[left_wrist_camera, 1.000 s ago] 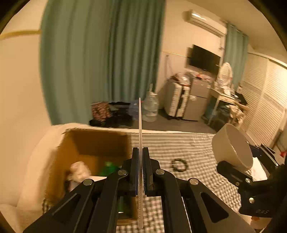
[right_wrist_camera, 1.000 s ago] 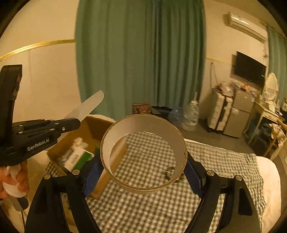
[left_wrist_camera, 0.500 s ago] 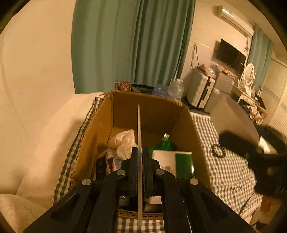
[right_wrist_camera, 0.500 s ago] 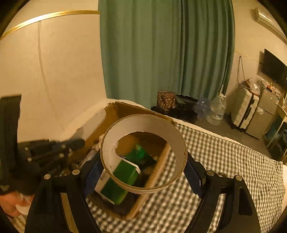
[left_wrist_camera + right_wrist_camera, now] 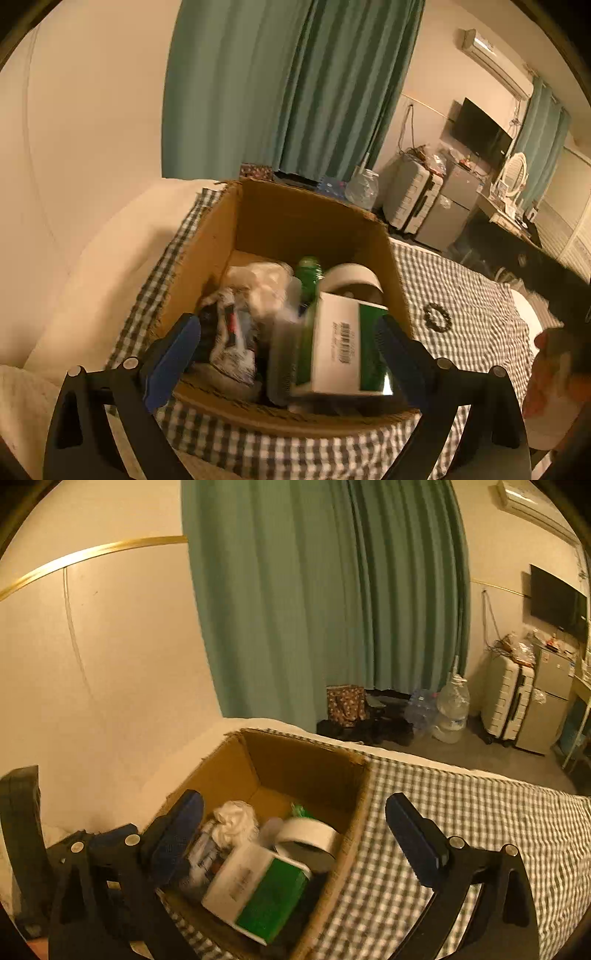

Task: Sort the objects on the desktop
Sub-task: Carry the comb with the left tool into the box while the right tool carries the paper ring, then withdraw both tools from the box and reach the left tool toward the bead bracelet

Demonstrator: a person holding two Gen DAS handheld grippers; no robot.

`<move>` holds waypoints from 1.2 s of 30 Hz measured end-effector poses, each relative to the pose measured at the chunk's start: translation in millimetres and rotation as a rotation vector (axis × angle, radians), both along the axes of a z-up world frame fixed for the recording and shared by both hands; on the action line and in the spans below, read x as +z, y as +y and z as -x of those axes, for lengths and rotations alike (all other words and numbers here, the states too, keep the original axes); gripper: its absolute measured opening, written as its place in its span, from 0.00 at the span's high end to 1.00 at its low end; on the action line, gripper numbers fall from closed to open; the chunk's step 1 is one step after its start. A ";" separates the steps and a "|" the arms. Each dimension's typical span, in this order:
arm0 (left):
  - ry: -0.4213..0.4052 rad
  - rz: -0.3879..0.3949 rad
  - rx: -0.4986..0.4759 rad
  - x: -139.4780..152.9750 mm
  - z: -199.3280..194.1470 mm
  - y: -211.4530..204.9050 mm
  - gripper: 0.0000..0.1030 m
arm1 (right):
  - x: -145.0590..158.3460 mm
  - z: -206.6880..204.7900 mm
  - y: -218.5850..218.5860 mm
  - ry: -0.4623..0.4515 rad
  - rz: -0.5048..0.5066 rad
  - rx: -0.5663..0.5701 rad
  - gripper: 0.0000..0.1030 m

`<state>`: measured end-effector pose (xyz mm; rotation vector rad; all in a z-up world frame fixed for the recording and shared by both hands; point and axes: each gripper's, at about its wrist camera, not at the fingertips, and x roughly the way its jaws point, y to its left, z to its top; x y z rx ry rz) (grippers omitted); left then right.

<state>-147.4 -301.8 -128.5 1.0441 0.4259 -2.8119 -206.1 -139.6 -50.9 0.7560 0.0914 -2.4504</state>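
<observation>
An open cardboard box (image 5: pixel 306 218) stands on the checked cloth and holds several things. The wide white tape ring (image 5: pixel 351 280) lies in it beside a green bottle (image 5: pixel 309 269) and a green-and-white carton (image 5: pixel 343 354). A pale comb (image 5: pixel 282 360) shows as a blur next to the carton. My left gripper (image 5: pixel 286 332) hangs over the box's near side, its jaws opening with nothing pressed between them. My right gripper (image 5: pixel 295 812) is above the box (image 5: pixel 303 764) and the tape ring (image 5: pixel 308 843), its jaws opening too, free of the ring.
A black beaded ring (image 5: pixel 437 317) lies on the checked cloth (image 5: pixel 461 295) right of the box. A hand (image 5: pixel 546 373) shows at the right edge. Crumpled white plastic (image 5: pixel 236 821) fills the box's left side. A wall and green curtain (image 5: pixel 332 609) stand behind.
Both grippers came over the box and lowered. The left one opened and let the comb go; the right one widened and released the tape ring, which now lies in the box.
</observation>
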 end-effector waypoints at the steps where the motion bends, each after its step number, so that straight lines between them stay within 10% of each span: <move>1: 0.001 0.010 -0.009 2.1 -2.0 6.8 0.05 | -1.5 -4.1 13.7 -0.001 0.004 -0.014 0.04; 10: 0.033 0.201 -0.070 18.5 -16.5 92.3 0.00 | 8.5 -48.1 122.4 0.075 0.013 -0.172 0.01; 21: -0.028 0.149 -0.051 -0.6 -10.7 174.4 0.00 | -3.7 -66.2 217.2 0.061 -0.004 -0.315 0.00; 36: -0.176 0.129 -0.045 -90.9 43.1 266.6 0.00 | -106.3 -41.6 317.0 -0.043 0.000 -0.486 0.00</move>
